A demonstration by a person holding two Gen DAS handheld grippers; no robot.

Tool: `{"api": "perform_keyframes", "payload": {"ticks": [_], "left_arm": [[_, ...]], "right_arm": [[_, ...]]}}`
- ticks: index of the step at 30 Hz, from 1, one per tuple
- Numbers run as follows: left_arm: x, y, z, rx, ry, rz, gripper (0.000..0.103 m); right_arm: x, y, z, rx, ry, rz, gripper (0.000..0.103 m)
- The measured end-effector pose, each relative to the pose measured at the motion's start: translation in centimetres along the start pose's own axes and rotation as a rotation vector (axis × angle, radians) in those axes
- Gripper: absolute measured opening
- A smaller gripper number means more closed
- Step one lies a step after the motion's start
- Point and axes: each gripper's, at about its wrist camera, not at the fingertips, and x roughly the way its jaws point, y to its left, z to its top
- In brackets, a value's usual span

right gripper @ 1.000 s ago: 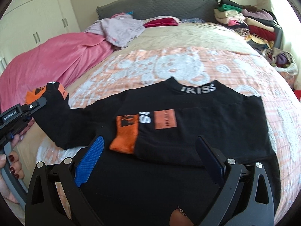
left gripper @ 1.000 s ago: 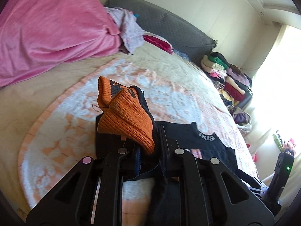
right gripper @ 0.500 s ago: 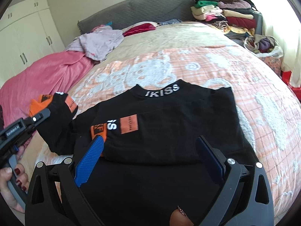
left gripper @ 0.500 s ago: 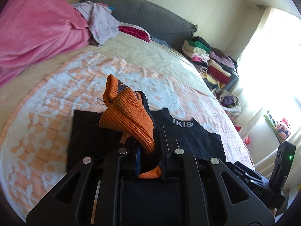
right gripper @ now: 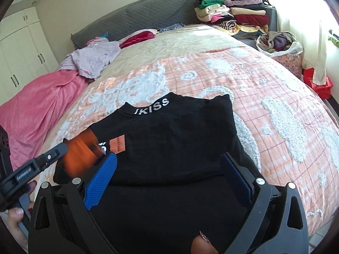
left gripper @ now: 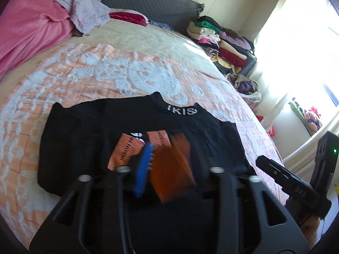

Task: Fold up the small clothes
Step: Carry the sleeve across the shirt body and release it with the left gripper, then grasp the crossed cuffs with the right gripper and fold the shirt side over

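Black sweater lies under both tongs; its orange cuff sits between the opening left gripper jaws. Right gripper gapes empty. Collar reads "IKISS".

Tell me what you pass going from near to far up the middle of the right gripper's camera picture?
right gripper → black top with its white-lettered collar → orange and white blanket → beige bedspread → grey headboard.

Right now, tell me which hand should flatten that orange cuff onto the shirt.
Left. Its gripper is opening right over the orange cuff, while the right gripper hovers open above the black shirt body.
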Motion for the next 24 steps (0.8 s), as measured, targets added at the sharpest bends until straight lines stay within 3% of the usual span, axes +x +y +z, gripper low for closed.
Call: {"api": "perform_keyframes", "payload": {"ticks": [4,13,15,18,24], "left_arm": [[-0.4,0.2,0.0,0.009,-0.008,0.021,0.047],[-1.5,4.4,0.4,-0.029,-0.017,0.184,0.072],[-1.7,5.1,0.3,-0.039,-0.015,0.204,0.083],[-2.3,6.3,0.1,-0.058,-0.022,0.228,0.091],[-3.5,7.9,-0.2,-0.093,-0.035,0.247,0.093]], "right_arm": [[0.5,0.6,-0.2,-0.018,0.017,0.016,0.097],[3.8,5.4,-1.8,-0.125,0.114,0.098,0.097],[4.6,6.5,-2.2,-0.147,0.133,0.114,0.097],[6.2,8.1,-2.9,-0.176,0.159,0.136,0.097],[9.4,9.5,-3.6,-0.175,0.214,0.137,0.078]]}}
